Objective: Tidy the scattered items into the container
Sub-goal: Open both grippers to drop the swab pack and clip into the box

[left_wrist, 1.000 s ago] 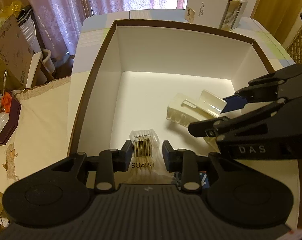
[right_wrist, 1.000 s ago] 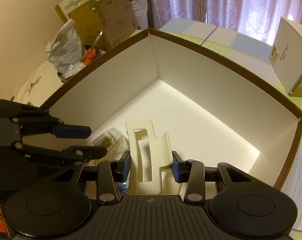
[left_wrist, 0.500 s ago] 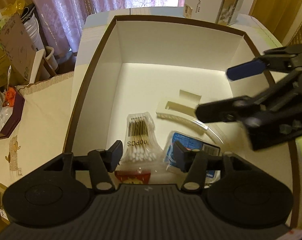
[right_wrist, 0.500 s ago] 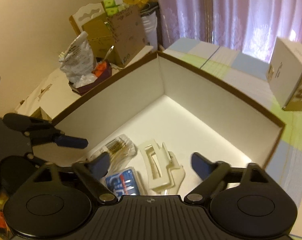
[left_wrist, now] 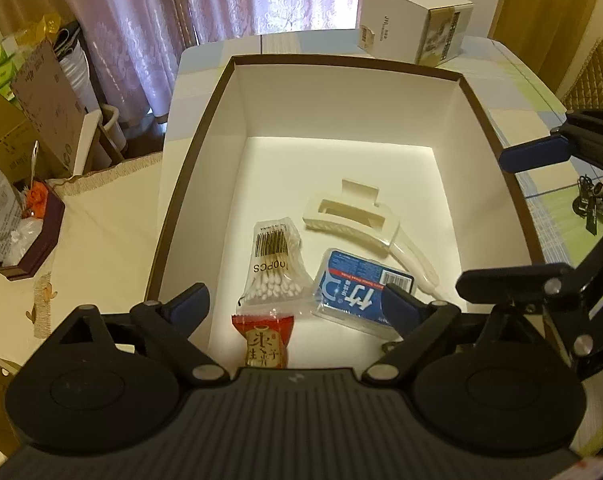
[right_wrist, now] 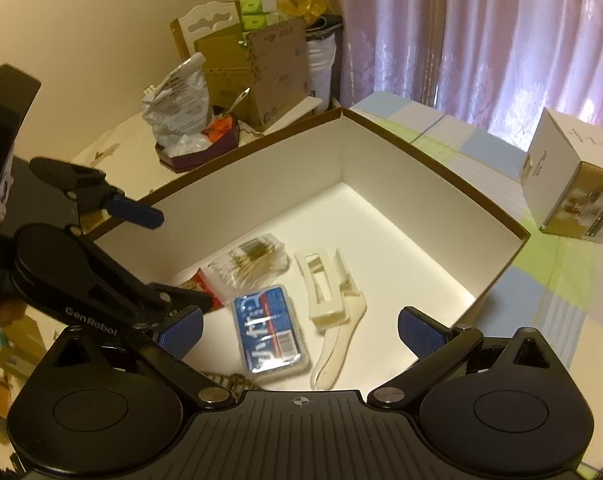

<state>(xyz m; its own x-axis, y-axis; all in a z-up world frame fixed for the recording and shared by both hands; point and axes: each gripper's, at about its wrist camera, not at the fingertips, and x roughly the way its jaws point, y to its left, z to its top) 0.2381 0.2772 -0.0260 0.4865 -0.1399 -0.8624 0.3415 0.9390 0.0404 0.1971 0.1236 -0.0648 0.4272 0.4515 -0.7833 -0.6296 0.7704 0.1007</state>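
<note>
left gripper (left_wrist: 297,304) low centre of the left wrist view, jaws spread wide, nothing between them; right gripper (right_wrist: 299,330) low centre of the right wrist view, likewise spread and empty. both held above the near edge of the container (left_wrist: 497,148), likely so the pads stay clear of the walls. inside, on the white floor toward the lower middle of the frame: cotton swab packet (left_wrist: 275,266) with barcode end pointing away, red snack sachet (left_wrist: 263,340) just below it and partly hidden by the gripper body, blue floss case (left_wrist: 359,286) to the right, cream hair claw (left_wrist: 351,216) above it, a pale handle (left_wrist: 415,258) running under the claw toward lower right. items clustered near the front wall, probably because dropped from this side. small dark object (left_wrist: 595,200) at right edge outside the container, on the tablecloth; identity unclear, possibly left to collect. white carton (left_wrist: 415,28) upper right, apart.
</note>
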